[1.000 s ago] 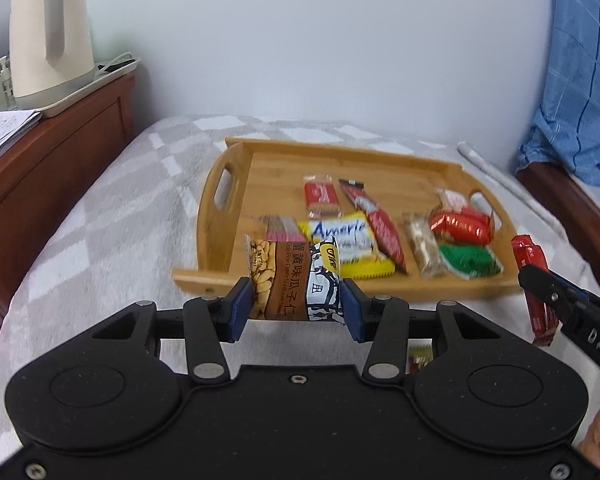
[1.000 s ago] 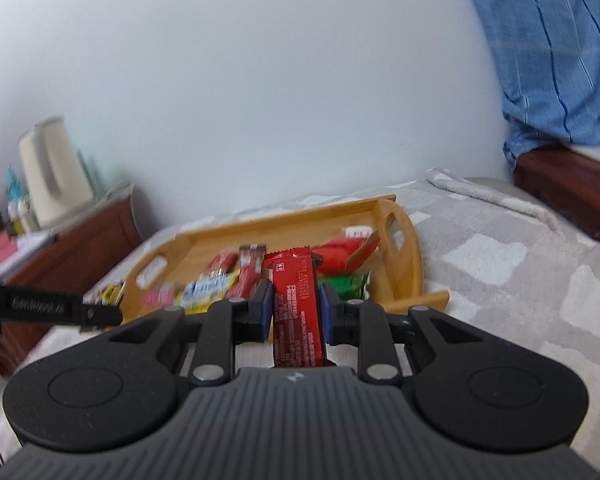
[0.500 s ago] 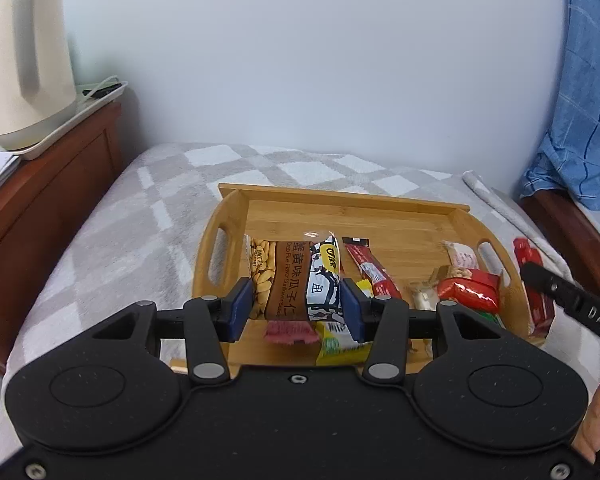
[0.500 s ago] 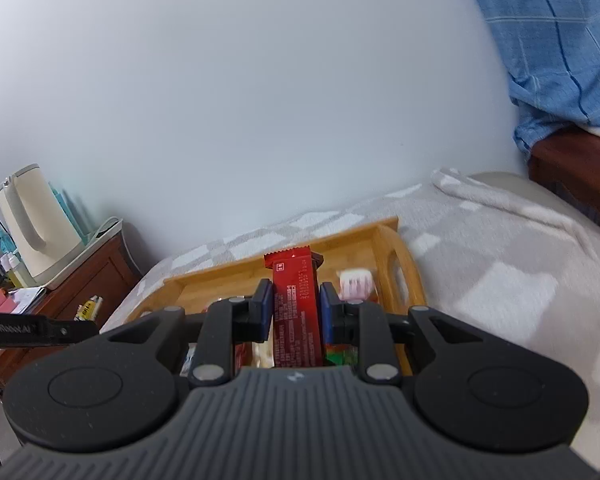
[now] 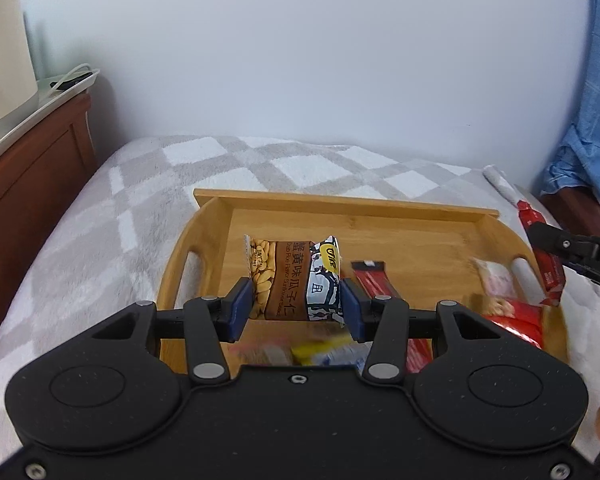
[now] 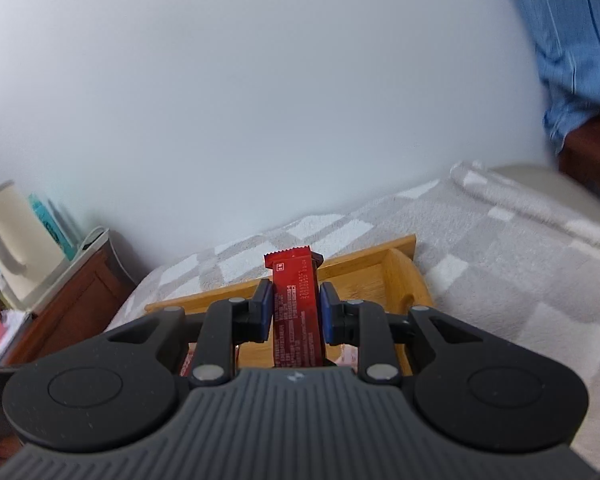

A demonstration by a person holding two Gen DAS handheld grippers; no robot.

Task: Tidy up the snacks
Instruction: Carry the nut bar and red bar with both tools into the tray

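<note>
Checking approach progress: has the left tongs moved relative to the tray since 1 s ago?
Yes. The left tongs, gripping the sunflower seed packet, advanced forward over the wooden tray.

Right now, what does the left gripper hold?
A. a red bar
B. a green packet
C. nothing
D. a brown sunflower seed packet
D: the left gripper is shut on the seed packet, brown with pale seeds printed on it, above the tray; the red bar is in the right gripper.
</note>
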